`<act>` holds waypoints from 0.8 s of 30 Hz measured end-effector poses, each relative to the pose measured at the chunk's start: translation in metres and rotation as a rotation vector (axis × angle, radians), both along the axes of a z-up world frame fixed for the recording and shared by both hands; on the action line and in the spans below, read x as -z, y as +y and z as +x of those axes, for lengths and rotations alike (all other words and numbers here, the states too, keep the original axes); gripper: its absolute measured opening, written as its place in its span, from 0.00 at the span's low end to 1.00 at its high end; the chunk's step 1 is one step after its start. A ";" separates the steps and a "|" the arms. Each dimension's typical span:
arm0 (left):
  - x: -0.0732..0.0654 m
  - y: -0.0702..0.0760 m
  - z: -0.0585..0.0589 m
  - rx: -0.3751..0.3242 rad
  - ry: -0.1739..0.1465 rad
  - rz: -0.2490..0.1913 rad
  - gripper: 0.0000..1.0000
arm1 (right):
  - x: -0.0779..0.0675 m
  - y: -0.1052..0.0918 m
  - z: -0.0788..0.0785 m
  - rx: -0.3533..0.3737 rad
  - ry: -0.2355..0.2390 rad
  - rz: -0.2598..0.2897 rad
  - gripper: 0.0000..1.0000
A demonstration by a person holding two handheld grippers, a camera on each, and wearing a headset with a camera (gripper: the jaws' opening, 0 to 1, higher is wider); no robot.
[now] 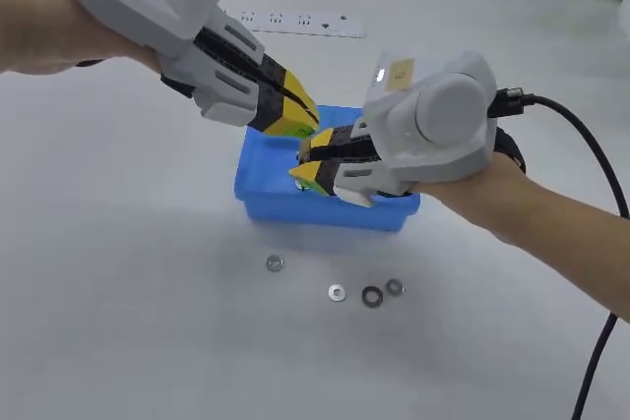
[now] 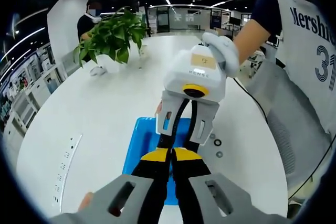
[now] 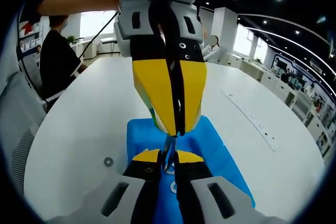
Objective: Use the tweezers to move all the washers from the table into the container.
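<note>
The white desk (image 1: 118,272) lies open on the near side and to the left. No desk edge shows in the head view. A power strip (image 1: 295,20) lies at the far side, well apart from the work.

The left hand (image 1: 59,31) comes in from the far left and slants its tool down toward the middle. The right hand (image 1: 482,194) comes in from the right, roughly level, with a black cable (image 1: 591,154) trailing off its tool to the near right.

The left tool (image 1: 295,120) and the right tool (image 1: 310,169) meet tip to tip over the blue container (image 1: 266,169), which stands at mid-desk.

In the right gripper view, the left tool's yellow jaws are pressed together to a thin seam. The right tool's own jaws stand narrowly apart, pinching a thin metal strip, taken to be the tweezers (image 3: 168,153). The strip's far end reaches the left tool's tip. Whether that tool also grips it cannot be told.

Four washers (image 1: 337,292) lie on the bare desk just near of the container: three clustered near and right, and one apart to their left. In the right gripper view a ring (image 3: 173,186) lies on the container floor below the tweezers.
</note>
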State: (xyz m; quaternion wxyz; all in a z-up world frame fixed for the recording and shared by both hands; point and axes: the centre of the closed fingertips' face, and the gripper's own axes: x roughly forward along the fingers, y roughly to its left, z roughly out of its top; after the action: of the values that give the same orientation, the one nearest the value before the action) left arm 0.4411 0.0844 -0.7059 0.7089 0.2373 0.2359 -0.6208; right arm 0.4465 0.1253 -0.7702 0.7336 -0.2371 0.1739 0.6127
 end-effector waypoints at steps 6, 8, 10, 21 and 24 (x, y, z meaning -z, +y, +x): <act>0.000 0.003 -0.001 -0.006 0.004 0.022 0.05 | -0.004 0.003 -0.001 -0.012 -0.015 -0.007 0.12; 0.000 0.004 -0.002 -0.003 -0.007 0.031 0.05 | -0.007 0.004 -0.001 -0.017 -0.023 -0.004 0.12; -0.002 0.005 -0.004 0.005 -0.019 0.042 0.05 | -0.010 0.005 0.000 -0.022 -0.031 -0.003 0.13; -0.021 0.004 -0.006 0.015 -0.062 0.021 0.05 | -0.023 0.003 -0.004 -0.031 -0.046 0.003 0.13; -0.024 0.004 -0.010 0.022 -0.069 0.032 0.05 | -0.025 0.002 -0.007 -0.037 -0.046 0.000 0.13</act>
State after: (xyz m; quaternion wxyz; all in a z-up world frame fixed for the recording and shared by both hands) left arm 0.4316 0.0887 -0.6814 0.7057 0.2725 0.2189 -0.6163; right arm 0.4399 0.1277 -0.7448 0.7260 -0.2540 0.1527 0.6205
